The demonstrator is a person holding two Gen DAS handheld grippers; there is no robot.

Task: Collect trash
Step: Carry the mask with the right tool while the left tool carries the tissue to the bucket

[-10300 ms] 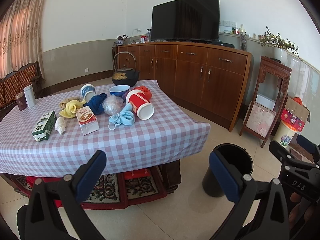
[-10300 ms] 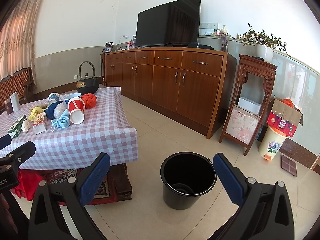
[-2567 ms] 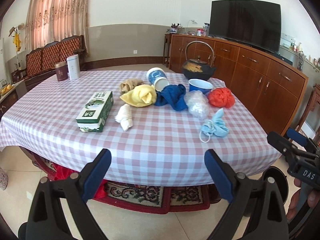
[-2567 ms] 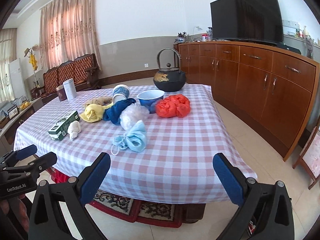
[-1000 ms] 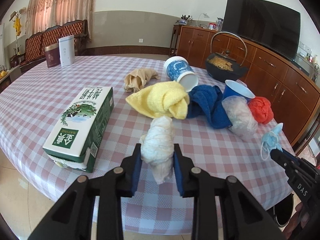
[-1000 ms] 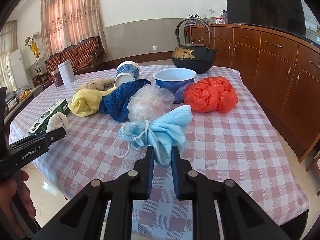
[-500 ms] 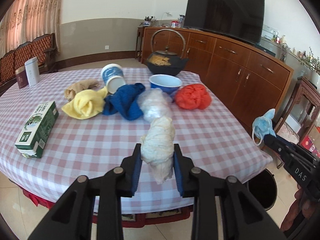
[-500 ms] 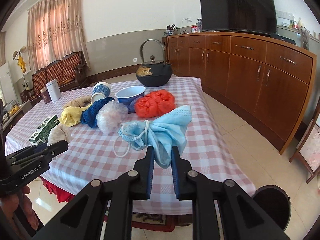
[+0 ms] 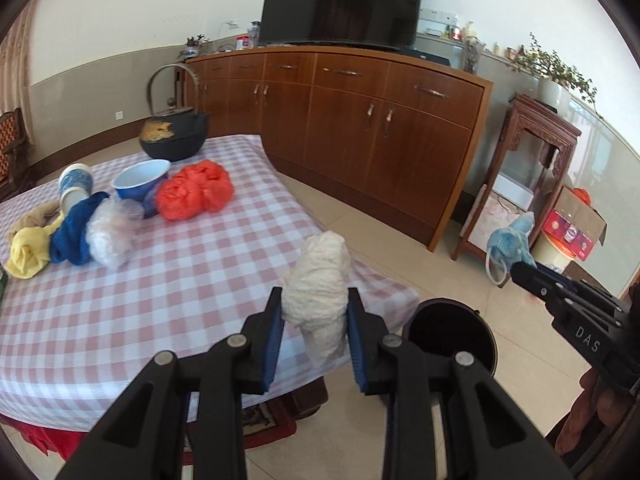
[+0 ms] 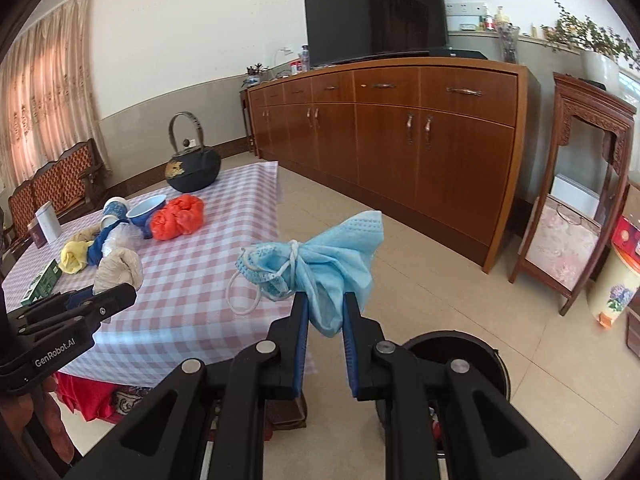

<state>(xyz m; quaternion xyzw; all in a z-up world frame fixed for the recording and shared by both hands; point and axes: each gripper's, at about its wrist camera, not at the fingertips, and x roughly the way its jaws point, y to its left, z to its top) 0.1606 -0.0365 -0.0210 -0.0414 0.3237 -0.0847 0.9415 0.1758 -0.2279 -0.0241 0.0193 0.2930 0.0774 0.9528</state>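
Checked table (image 9: 168,280) with rags beside black bin (image 9: 452,332); hand-held grippers clamping white wad (image 9: 318,280), blue mask (image 10: 320,264).

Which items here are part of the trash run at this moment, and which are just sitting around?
In play:
- white wad in left gripper
- blue face mask in right gripper
- black bin

Lying about:
- kettle
- blue bowl
- television

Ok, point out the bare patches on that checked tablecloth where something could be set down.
The near half of the checked tablecloth is bare, from the red bag and clear plastic wad to the near edge. Also bare: the strip right of the kettle. The far-left cluster around the blue bowl is crowded.
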